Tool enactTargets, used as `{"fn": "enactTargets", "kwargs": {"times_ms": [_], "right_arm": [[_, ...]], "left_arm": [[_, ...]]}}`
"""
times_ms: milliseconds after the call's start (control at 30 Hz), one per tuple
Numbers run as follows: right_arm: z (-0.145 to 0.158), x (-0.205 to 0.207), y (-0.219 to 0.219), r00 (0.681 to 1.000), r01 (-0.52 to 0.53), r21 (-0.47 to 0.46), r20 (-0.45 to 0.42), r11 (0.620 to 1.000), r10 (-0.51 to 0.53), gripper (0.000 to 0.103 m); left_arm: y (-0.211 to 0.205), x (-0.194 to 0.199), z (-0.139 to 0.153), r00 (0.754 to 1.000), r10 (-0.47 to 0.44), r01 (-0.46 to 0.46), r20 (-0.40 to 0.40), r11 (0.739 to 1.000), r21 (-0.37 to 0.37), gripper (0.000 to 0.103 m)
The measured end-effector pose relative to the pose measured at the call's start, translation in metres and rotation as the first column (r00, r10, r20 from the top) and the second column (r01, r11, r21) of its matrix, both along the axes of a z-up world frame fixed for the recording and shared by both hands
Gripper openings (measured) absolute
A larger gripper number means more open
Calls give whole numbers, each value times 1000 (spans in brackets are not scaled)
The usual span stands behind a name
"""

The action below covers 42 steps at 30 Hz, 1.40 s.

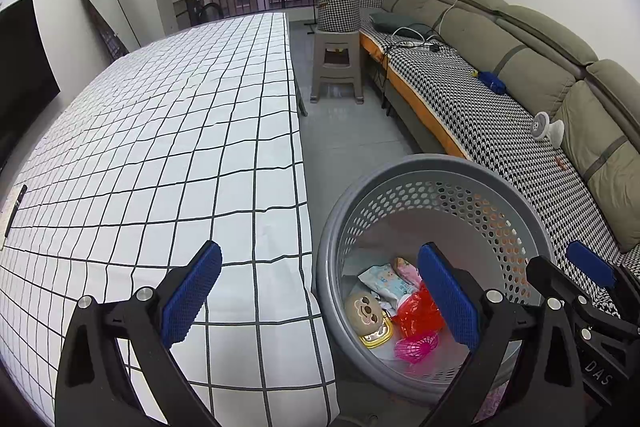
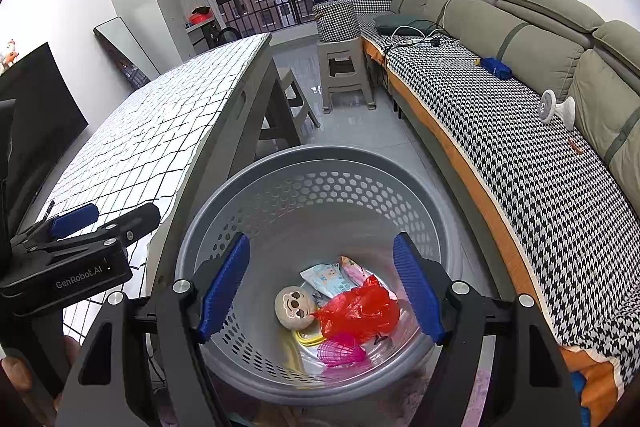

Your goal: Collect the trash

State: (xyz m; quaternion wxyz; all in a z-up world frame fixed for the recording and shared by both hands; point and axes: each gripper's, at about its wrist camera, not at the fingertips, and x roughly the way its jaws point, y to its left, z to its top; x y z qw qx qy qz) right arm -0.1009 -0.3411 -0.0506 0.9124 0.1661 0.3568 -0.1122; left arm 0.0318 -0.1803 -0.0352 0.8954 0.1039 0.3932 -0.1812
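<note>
Basket (image 2: 320, 163) mouth is unobstructed, flanked by table (image 2: 224, 131) and sofa (image 2: 520, 147).

grey basket (image 2: 320, 163) on tiled floor (image 2: 352, 131)

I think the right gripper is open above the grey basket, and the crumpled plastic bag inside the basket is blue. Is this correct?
Not quite: the plastic bag is red, not blue, as the right wrist view shows. The rest holds: the right gripper is open above the grey basket, and the bag lies inside it.
</note>
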Motion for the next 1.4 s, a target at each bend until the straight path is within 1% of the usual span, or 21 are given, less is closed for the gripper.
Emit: {"fn": "enactTargets", "kwargs": {"times_ms": [1400], "right_arm": [[0,0,1,1000,1,-1,0,1000,-1,71]], "left_arm": [[3,1,2,1000,3,-3,-3,1000,-5,97]]}}
